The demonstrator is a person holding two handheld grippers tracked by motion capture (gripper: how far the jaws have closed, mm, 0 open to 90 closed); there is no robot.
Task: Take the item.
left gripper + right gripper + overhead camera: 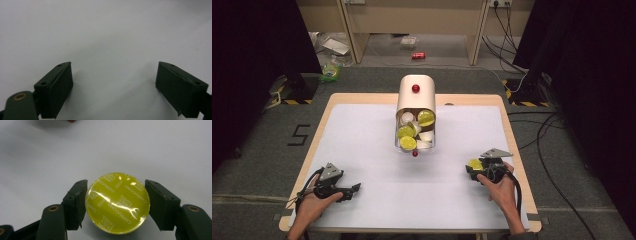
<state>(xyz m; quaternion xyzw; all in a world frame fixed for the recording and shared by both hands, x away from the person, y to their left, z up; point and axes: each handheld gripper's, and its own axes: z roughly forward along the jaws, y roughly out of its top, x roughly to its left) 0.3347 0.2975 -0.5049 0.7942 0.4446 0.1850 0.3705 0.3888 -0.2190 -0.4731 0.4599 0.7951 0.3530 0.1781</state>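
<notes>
One round coffee capsule with a shiny yellow foil lid printed "Cappuccino" [117, 203] sits between the two black jaws of the right gripper [476, 166], which the person holds low over the white table cover [362, 145] near its right edge. In the right gripper view both pads lie against the capsule's rim on either side, so the jaws look closed on it at about the capsule's own width, though how firmly they press I cannot tell. The source appears to be the cream-coloured cylindrical capsule dispenser with a red knob on top [415, 95], standing at the far middle of the table; its clear lower bin [414, 132] holds a heap of further yellow-lidded and white capsules, and a small red ball [415, 153] lies just in front of it. Judging from this, the work of taking capsules out and setting them down is at an early stage: a single capsule is out, well apart from the dispenser, and no others lie on the table. The left gripper [353, 189] rests near the left front corner, its jaws standing wide with only bare white surface between them, taking no part yet. What remains seems to be releasing this capsule and fetching the rest.
</notes>
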